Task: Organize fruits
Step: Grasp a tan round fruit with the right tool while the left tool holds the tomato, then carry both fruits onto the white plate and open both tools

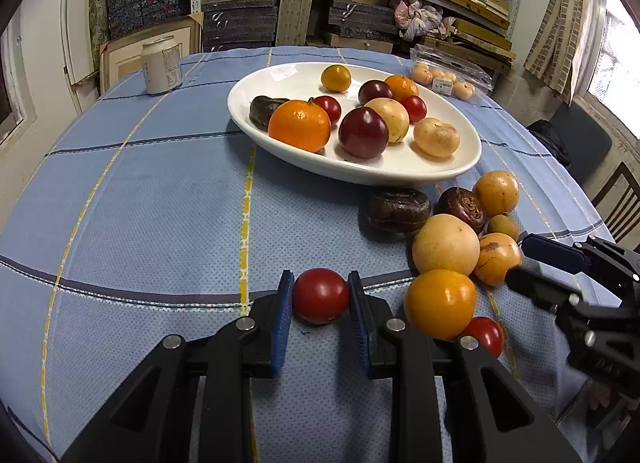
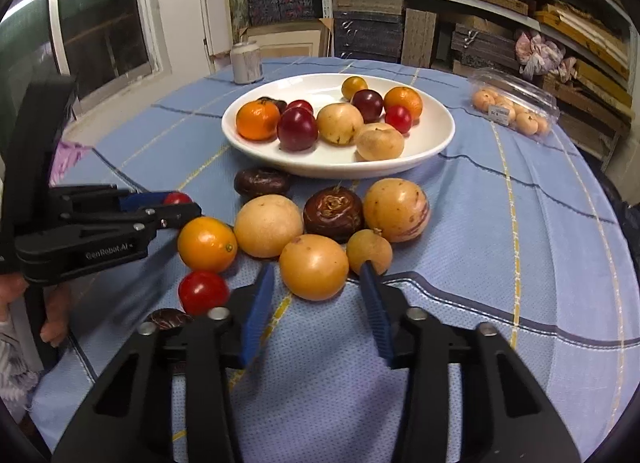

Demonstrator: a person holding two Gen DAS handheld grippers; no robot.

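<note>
Fruits half sorted: many sit on the white oval plate (image 1: 400, 171), the rest lie loose on the blue tabletop (image 1: 160, 203) just in front of it.

Left hand-held gripper (image 1: 321, 295) is clamped on a red cherry tomato (image 1: 320, 295) that rests on the cloth. Right hand-held gripper (image 2: 316, 275) has its blue pads on either side of a tan round fruit (image 2: 313, 266), but whether they press on it I cannot tell. A hard squeeze could split the tomato's thin skin. The tan fruit touches its neighbours, so a loose grip could let it slip and set the cluster rolling toward the tabletop's edge.
</note>
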